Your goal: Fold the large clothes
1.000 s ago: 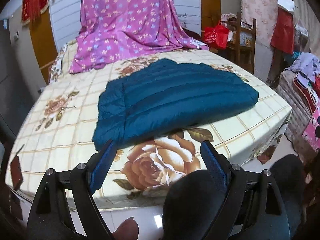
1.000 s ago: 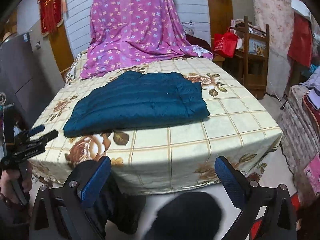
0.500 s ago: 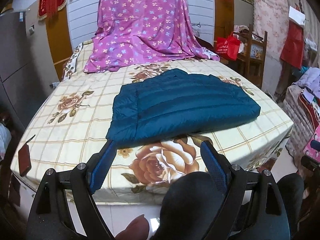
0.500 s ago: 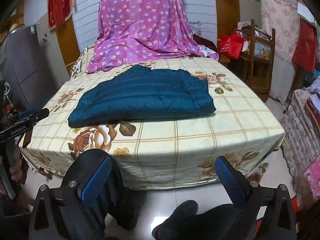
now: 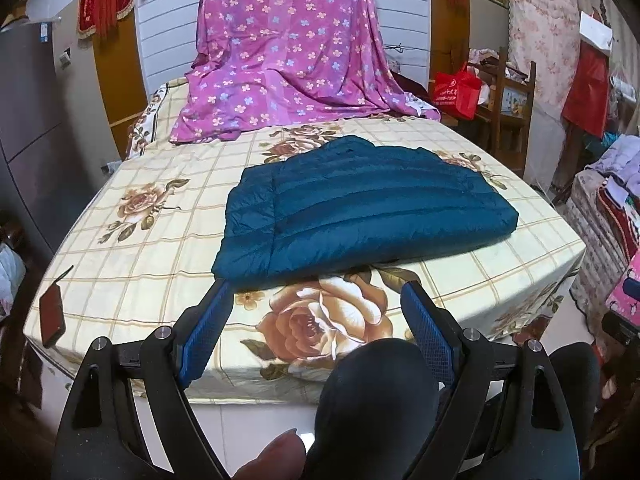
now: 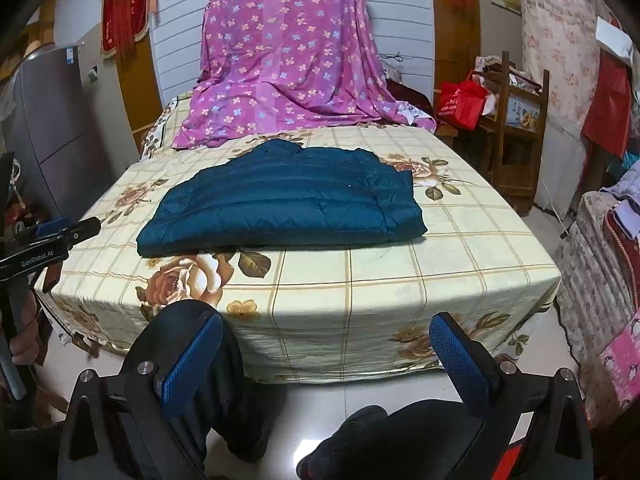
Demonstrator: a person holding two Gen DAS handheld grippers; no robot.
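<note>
Jacket (image 5: 360, 216) lies folded flat mid-bed, beyond the left gripper (image 5: 316, 320), whose jaws stand apart and empty (nothing left to grab, I judge). From the right view, the right gripper (image 6: 332, 354) likewise gapes, held near the bed (image 6: 400, 280) foot.

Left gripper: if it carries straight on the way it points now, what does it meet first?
Probably the bed sheet, at the big printed rose just short of the folded blue jacket. The left gripper has open, empty jaws. Depth is unclear, so the jacket's near edge is possible instead.
</note>
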